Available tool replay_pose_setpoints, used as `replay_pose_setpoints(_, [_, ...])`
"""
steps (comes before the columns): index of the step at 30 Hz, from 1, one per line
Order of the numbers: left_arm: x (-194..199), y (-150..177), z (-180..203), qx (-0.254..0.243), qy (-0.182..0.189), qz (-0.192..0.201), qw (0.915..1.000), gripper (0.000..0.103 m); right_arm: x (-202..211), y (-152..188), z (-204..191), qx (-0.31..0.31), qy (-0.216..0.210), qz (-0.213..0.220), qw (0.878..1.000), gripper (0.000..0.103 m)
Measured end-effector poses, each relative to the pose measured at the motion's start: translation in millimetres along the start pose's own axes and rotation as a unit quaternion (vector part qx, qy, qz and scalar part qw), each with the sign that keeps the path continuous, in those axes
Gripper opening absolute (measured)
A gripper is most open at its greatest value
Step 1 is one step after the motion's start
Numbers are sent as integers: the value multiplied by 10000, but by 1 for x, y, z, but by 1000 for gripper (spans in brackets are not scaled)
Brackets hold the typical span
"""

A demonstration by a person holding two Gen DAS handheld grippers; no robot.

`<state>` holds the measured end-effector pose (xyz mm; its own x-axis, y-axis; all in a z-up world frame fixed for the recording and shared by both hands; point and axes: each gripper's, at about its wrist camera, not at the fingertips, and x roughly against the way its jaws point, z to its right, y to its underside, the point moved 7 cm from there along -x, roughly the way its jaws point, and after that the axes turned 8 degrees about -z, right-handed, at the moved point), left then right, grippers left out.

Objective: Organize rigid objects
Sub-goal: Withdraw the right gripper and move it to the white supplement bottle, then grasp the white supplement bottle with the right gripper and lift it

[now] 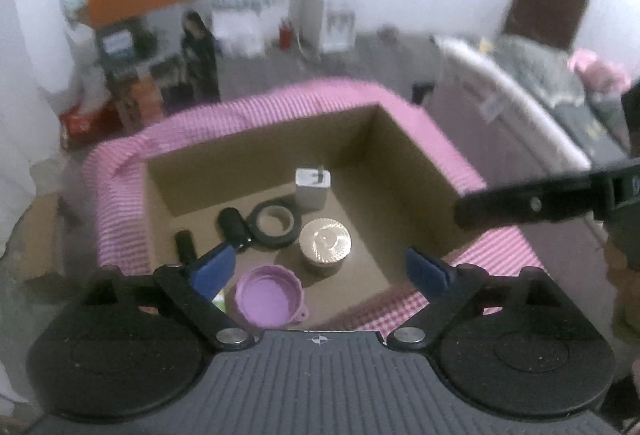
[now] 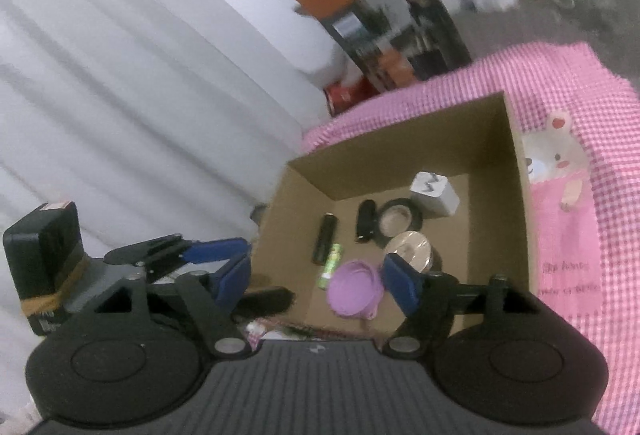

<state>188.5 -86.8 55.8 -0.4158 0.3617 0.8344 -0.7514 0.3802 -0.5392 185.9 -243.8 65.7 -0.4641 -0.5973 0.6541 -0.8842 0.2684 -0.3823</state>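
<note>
The left gripper (image 1: 320,269) hangs tilted down over the cardboard box (image 1: 404,171), fingers (image 1: 214,267) spread wide and empty. Below, the purple collapsible cup (image 1: 266,295) sits mouth-up near the box's front wall. The right gripper (image 2: 318,277) also gapes empty, while the black cylinder (image 2: 325,238) lies flat, long axis pointing toward the far wall.

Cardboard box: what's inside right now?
In the cardboard box: purple cup, gold-lidded jar, tape roll, white block, two black cylinders, green battery. Anything under the cup is hidden.

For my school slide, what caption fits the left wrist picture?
Open left gripper above a cardboard box holding a purple bowl, tape roll and gold-lidded jar.
</note>
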Motion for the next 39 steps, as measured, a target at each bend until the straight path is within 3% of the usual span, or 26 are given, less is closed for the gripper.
replay_pose_setpoints(7, [26,65,-3,389,-167,642,9970,95,-2,62,-14,-10,-146,161,9998,83])
replay_pose_setpoints(14, [1,108,3,255,-635,785,9946,94,-45,92,-20,-162,-314,-49,9994,83])
replay_pose_setpoints(20, [-23,114,5,17,-1030,906,9905,89,-80,92,-28,33,-135,-231,9996,82])
replay_pose_setpoints(31, [-55,109,-5,12,-1186,710,9904,70,-115,87,-29,133,-19,-497,9987,75])
replay_pose_setpoints(39, [-62,109,-3,38,-1234,644,9903,63,-125,89,-27,96,-35,-616,9980,70])
